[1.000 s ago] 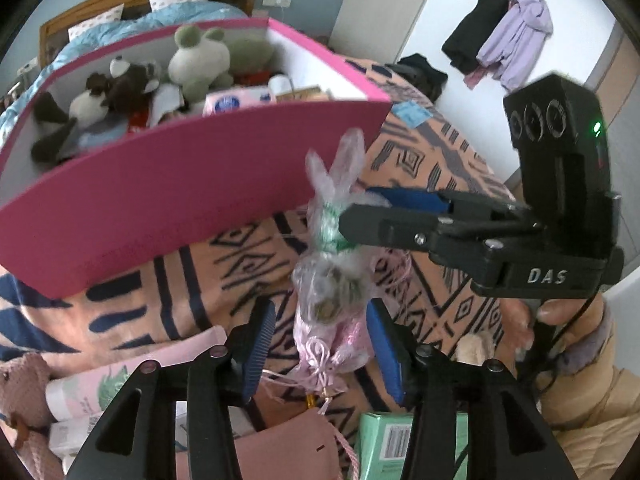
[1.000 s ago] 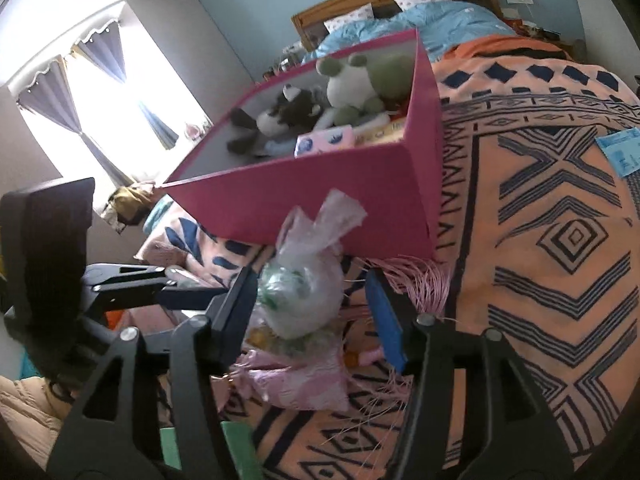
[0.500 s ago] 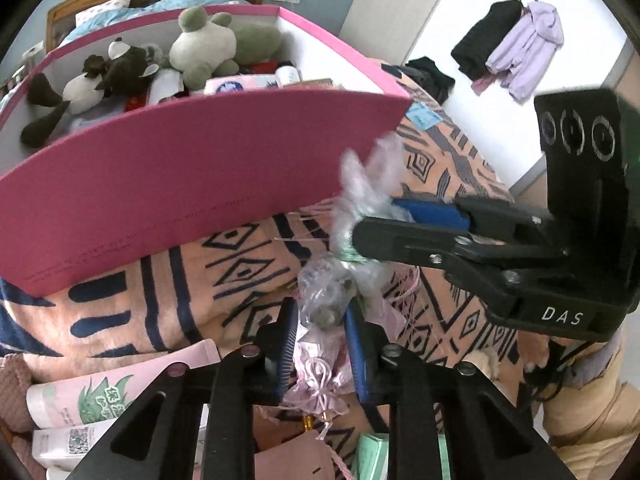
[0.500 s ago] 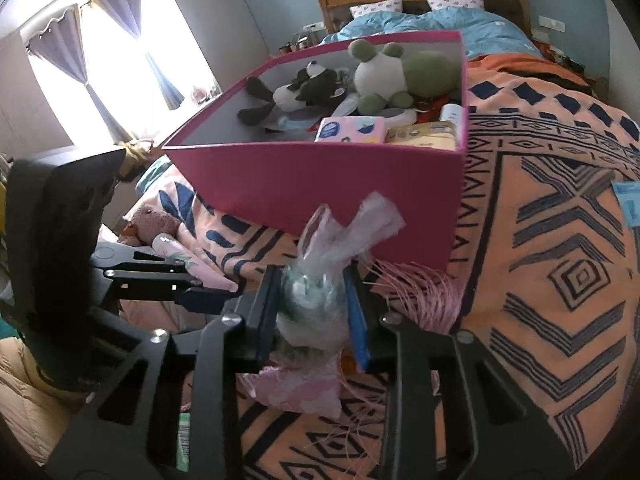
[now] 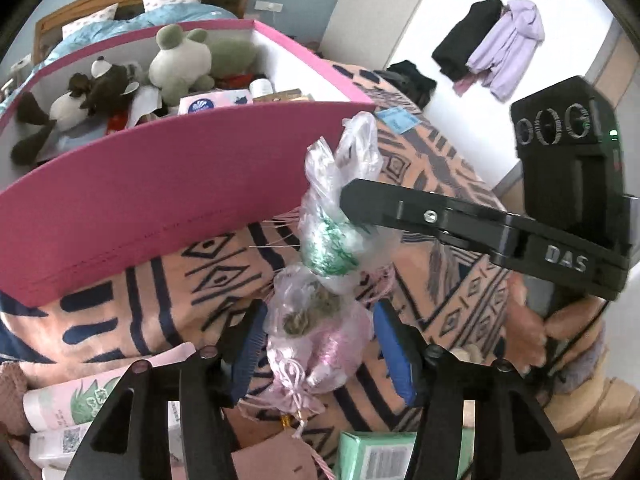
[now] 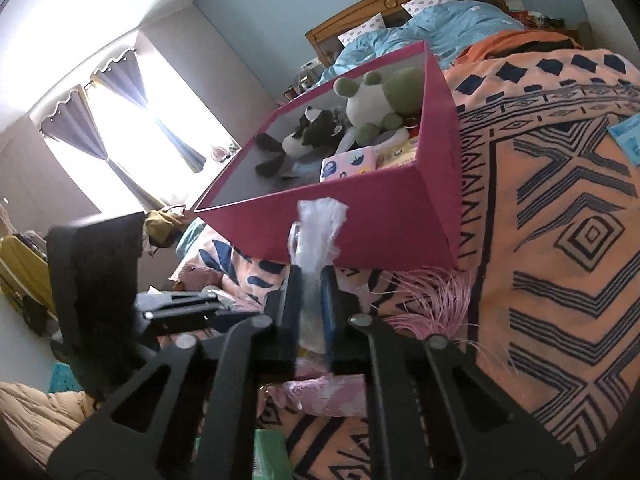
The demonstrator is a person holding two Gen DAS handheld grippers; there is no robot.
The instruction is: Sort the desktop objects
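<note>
Two grippers are being pointed at the same clear plastic bag (image 5: 332,236). The right gripper (image 6: 311,300) is being squeezed nearly closed on the bag's upper part, the crinkled knotted top (image 6: 320,220) sticking up past the fingertips. The left gripper (image 5: 316,354) is being held wide open, its blue pads (image 5: 394,354) on either side of the bag's lower bulge (image 5: 316,320) with gaps showing, so nothing is being gripped there. The bag is being held up just above the patterned orange blanket (image 6: 560,240), right in front of the pink box (image 5: 160,200), whose near wall is standing between the bag and the inside. In the box, a green plush frog (image 5: 188,60), a dark plush toy (image 5: 92,92) and a tissue pack (image 5: 216,102) are lying. Pink raffia strands (image 6: 424,300) are being seen beside the box's corner. Below the left gripper, a pink pouch (image 5: 288,400), a mint green box (image 5: 372,456) and a pale tube (image 5: 80,400) are lying close together.
</note>
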